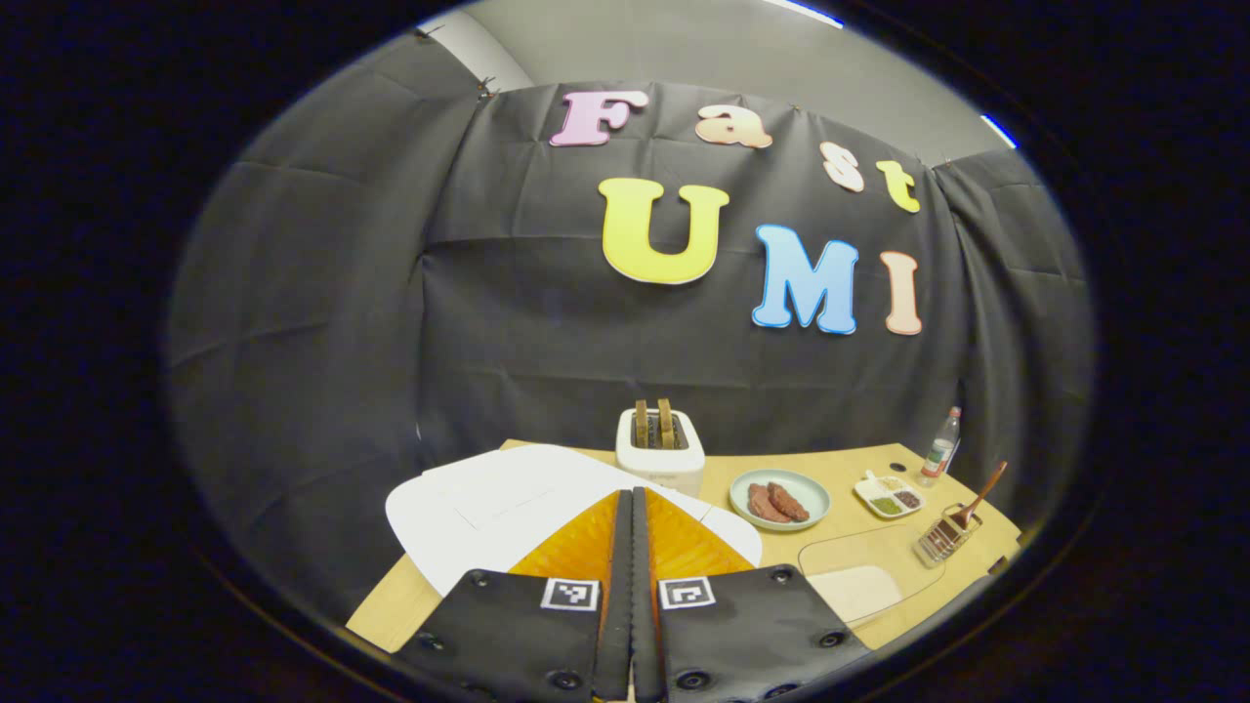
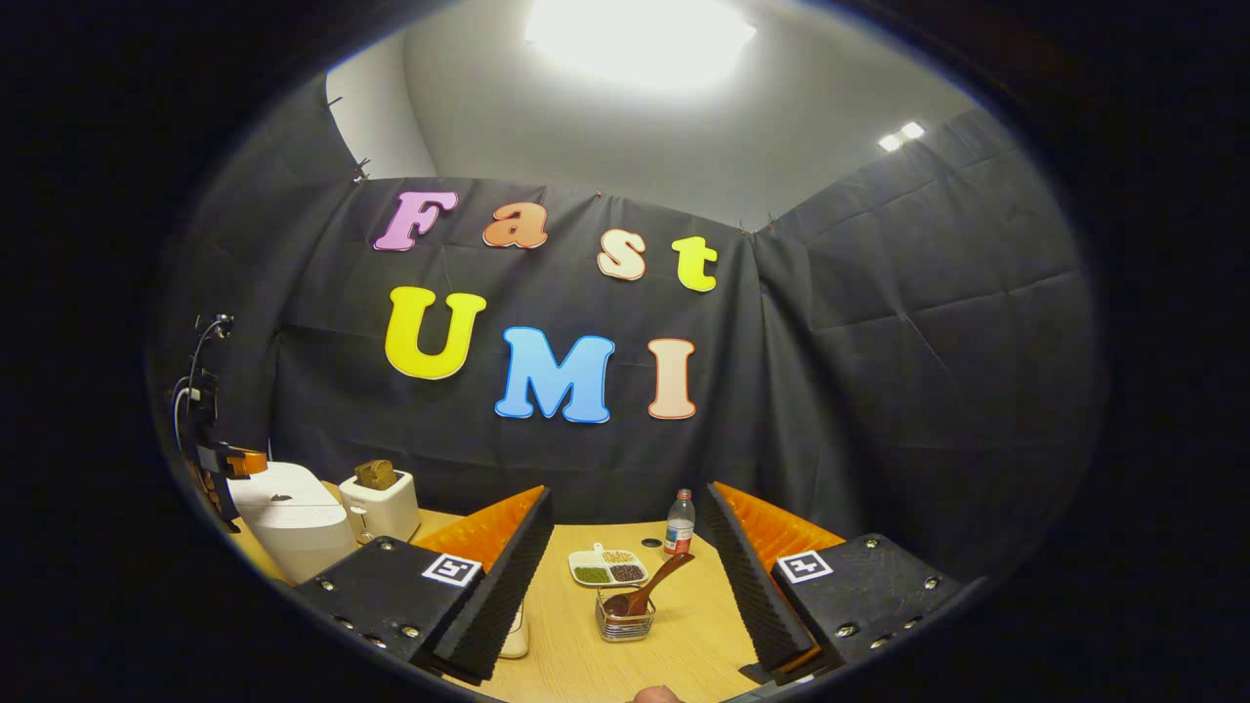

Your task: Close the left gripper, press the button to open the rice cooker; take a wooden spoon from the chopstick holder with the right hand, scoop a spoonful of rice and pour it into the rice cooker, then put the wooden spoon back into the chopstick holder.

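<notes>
Staged kitchen booth — black cloth walls [image 2: 879, 342], wooden table [image 2: 684, 625] with toaster [image 1: 660, 449], rice cooker [image 2: 293, 517], plate of meat [image 1: 779, 498].

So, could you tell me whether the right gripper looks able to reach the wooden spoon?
Probably yes: the right gripper is open, and the wooden spoon stands in the chopstick holder straight ahead between its fingers, with nothing in between.

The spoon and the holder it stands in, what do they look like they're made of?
The spoon looks like wood: brown, matte, with a smooth finish. The holder looks like metal wire: thin shiny bars you can see through. Neither is certain from looks alone.
</notes>
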The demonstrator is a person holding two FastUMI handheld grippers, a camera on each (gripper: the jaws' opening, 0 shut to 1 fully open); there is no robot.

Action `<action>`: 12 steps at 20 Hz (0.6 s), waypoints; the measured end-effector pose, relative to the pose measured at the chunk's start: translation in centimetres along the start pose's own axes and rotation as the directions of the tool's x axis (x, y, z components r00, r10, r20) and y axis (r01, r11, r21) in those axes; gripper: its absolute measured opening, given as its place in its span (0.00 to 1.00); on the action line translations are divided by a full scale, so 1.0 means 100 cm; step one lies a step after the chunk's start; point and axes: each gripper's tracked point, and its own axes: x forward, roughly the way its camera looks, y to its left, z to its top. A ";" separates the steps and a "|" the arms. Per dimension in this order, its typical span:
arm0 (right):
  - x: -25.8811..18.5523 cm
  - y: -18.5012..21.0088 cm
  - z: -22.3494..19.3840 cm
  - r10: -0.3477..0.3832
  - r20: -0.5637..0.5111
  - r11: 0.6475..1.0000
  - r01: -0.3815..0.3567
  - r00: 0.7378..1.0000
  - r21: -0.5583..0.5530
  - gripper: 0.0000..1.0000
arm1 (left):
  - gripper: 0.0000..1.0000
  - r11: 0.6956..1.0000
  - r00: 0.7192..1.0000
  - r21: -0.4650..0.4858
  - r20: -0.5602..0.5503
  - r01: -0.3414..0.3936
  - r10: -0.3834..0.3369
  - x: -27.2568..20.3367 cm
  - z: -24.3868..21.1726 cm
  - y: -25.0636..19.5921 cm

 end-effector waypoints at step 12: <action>-0.004 -0.011 -0.010 -0.027 -0.034 1.000 0.027 0.999 0.004 0.94 | 0.08 0.999 0.993 0.029 -0.117 -0.024 0.027 0.032 -0.059 0.004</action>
